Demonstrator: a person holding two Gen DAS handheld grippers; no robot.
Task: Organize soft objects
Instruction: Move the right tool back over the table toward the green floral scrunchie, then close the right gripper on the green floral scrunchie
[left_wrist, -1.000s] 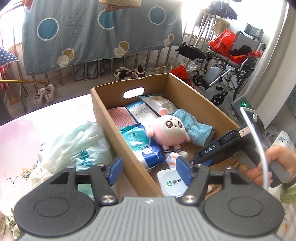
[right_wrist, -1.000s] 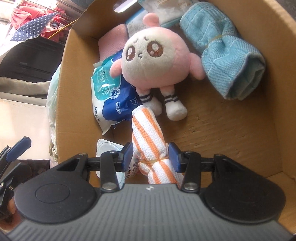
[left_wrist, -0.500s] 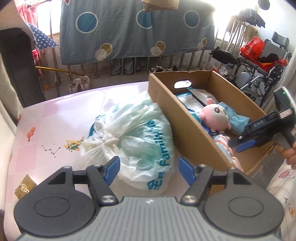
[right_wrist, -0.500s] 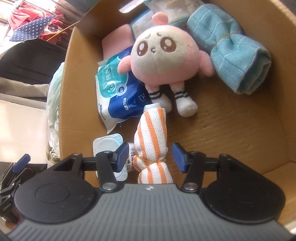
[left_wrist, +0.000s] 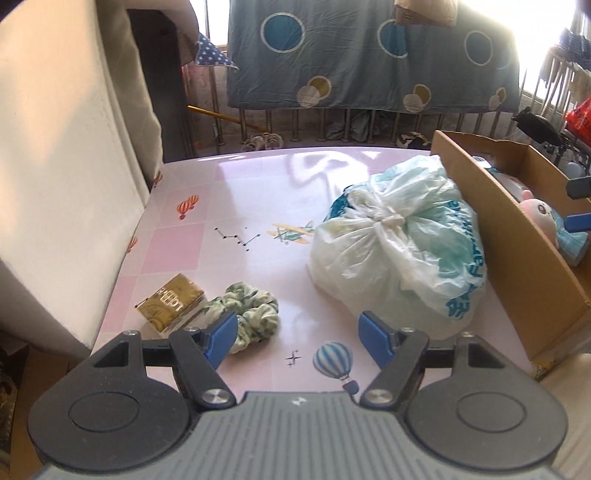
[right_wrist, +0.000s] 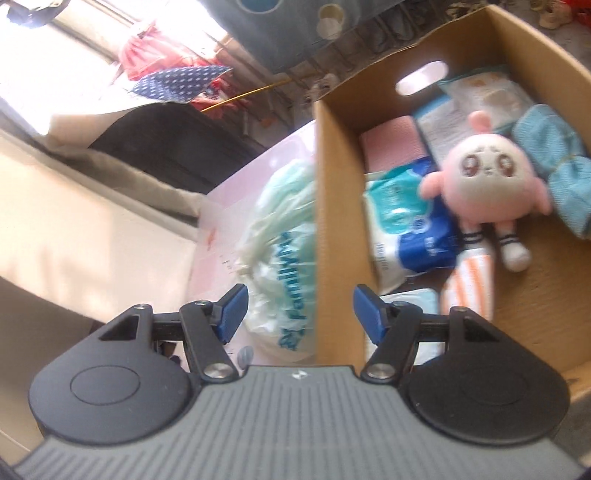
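**Two grippers, both empty, over surface and box**

Both grippers had their jaws opening with nothing between the blue pads. The left gripper (left_wrist: 298, 335) pointed down at the pink surface (left_wrist: 236, 192), which was printed with balloons and a small plane. A green-and-white scrunchie (left_wrist: 248, 309) lay on that surface just in front of the gripper's left pad, partly hidden behind it, and touched a gold packet (left_wrist: 170, 302) on its left side. A knotted white-and-green plastic bag (left_wrist: 399, 243) sat further right, leaning against the outer wall of the cardboard box (left_wrist: 513, 236). At the right edge of this view the blue tips of the right gripper (left_wrist: 578, 206) showed above the box.

The right gripper (right_wrist: 300, 308) hovered above the near corner of the cardboard box (right_wrist: 338, 206), its jaws straddling the box's left wall as seen from its own camera, which was somewhat blurred. Inside the box lay a pink plush toy (right_wrist: 484, 181) on its back, a folded blue cloth (right_wrist: 557, 170) to its right, a blue-and-white tissue pack (right_wrist: 410, 229) to its left, an orange-striped cloth roll (right_wrist: 471, 284) below the toy's legs, and a pink folded item (right_wrist: 391, 144) toward the far wall. Flat packets (right_wrist: 480, 92) rested against the far end, below the handle cut-out. The plastic bag (right_wrist: 280, 243) stood outside the left wall.
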